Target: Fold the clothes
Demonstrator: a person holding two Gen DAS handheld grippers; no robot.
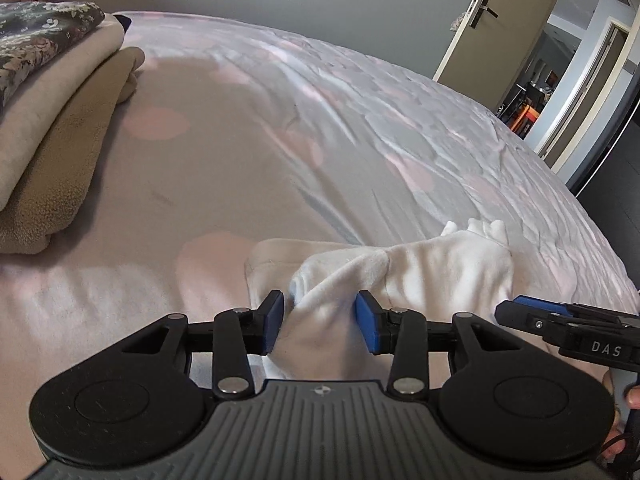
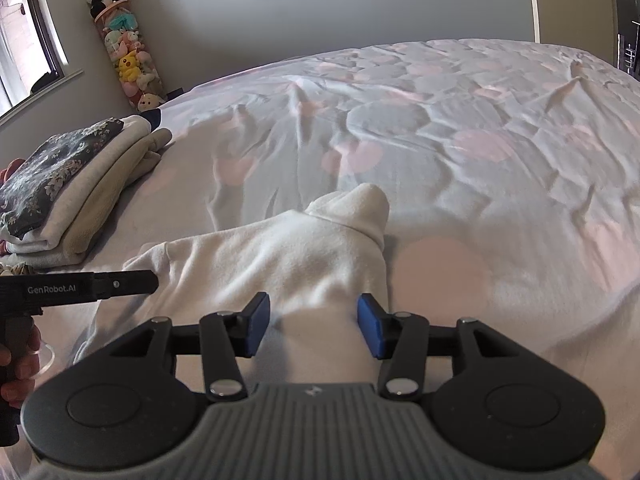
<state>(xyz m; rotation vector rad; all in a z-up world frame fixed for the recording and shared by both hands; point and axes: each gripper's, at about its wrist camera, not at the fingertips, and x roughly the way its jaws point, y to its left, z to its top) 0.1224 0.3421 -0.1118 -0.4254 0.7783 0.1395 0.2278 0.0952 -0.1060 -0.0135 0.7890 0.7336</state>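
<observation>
A white fleece garment (image 1: 432,268) lies bunched on the bed near its front edge; it also shows in the right wrist view (image 2: 280,256), with a hood-like end pointing away. My left gripper (image 1: 320,320) is open, its blue pads on either side of a raised fold of the garment. My right gripper (image 2: 314,324) is open, its pads straddling the garment's near part. The right gripper shows at the right in the left wrist view (image 1: 560,324); the left gripper shows at the left in the right wrist view (image 2: 100,284).
A pile of folded clothes (image 1: 48,120) sits on the bed at the left, also in the right wrist view (image 2: 68,184). The bedspread (image 1: 320,112) is pale with pink and grey spots. An open door (image 1: 504,28) is at the far right. Plush toys (image 2: 128,56) stand by the wall.
</observation>
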